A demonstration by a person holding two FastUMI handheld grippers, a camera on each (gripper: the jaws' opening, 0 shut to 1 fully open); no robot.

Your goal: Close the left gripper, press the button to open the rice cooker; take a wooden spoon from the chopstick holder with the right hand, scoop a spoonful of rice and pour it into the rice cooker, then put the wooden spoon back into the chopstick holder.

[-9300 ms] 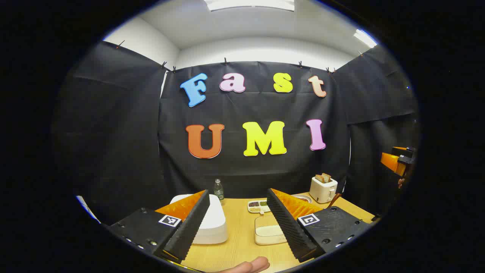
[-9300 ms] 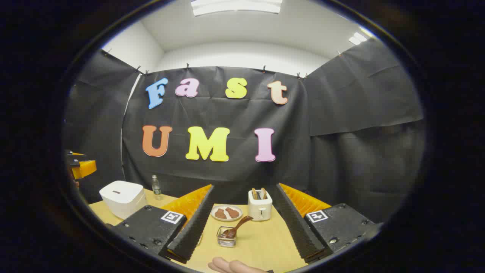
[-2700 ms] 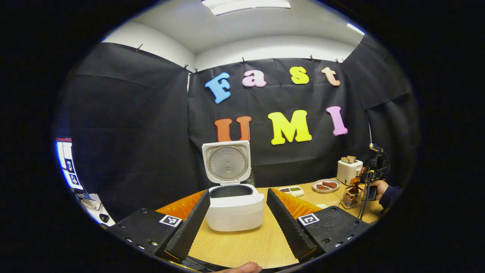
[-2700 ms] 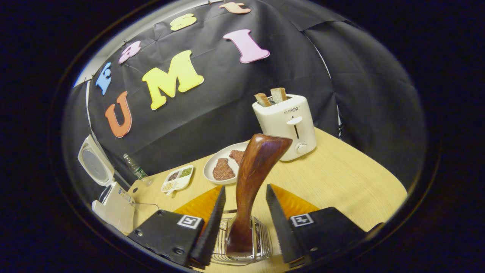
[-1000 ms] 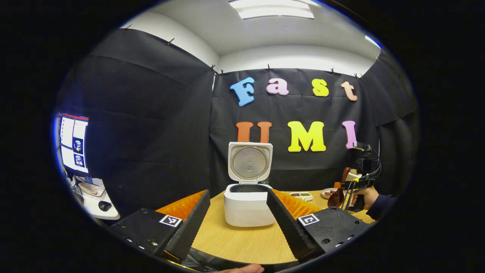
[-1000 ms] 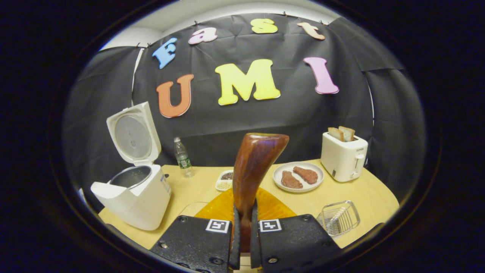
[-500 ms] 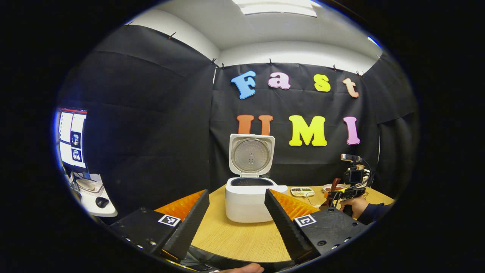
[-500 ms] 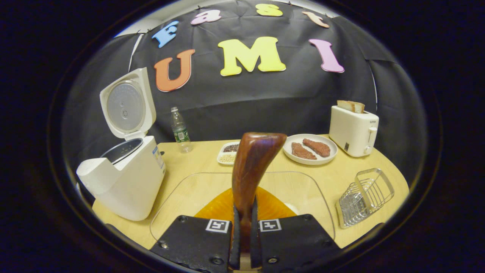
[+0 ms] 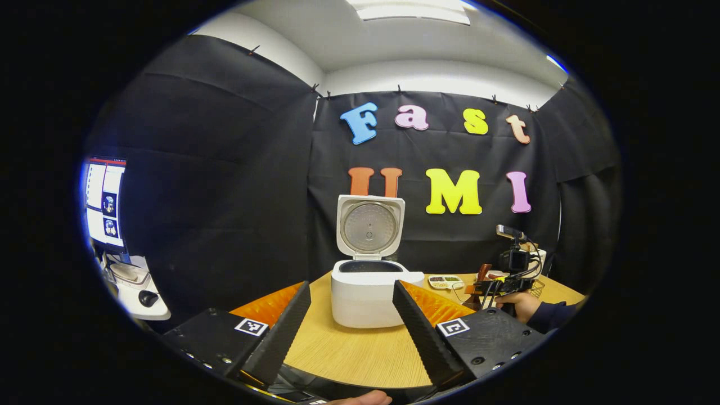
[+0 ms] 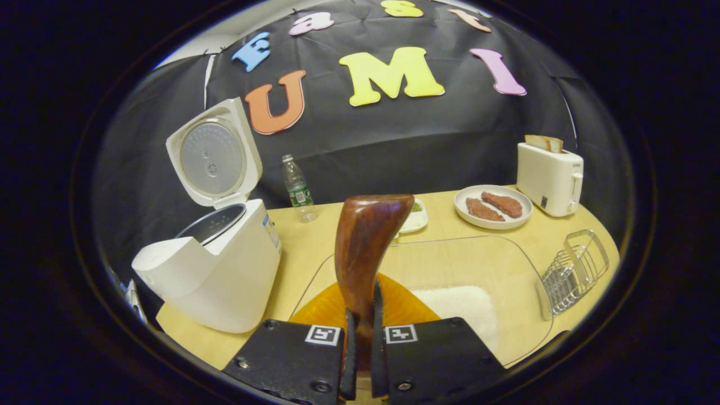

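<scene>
The white rice cooker (image 9: 368,295) stands on the wooden table with its lid (image 9: 370,224) raised. My left gripper (image 9: 351,286) is open, held back from the table with the cooker seen between its fingers. My right gripper (image 10: 363,318) is shut on the dark wooden spoon (image 10: 365,242), whose handle sticks up ahead of the jaws; the bowl end is hidden below. It hovers over a clear container (image 10: 523,264) holding white rice (image 10: 464,304). The cooker (image 10: 219,275) is to its left, the wire chopstick holder (image 10: 574,270) to its right. Far off, the right gripper (image 9: 495,281) is held by a hand (image 9: 520,304).
A water bottle (image 10: 296,188), a small divided dish (image 10: 415,220), a plate with two meat pieces (image 10: 493,207) and a white toaster (image 10: 550,177) with bread line the back of the table (image 10: 315,242). A desk with a monitor (image 9: 104,202) is far left.
My right gripper with the spoon has moved forward and lower over the rice container; the rice now shows. The left gripper has hardly moved and stays open.
</scene>
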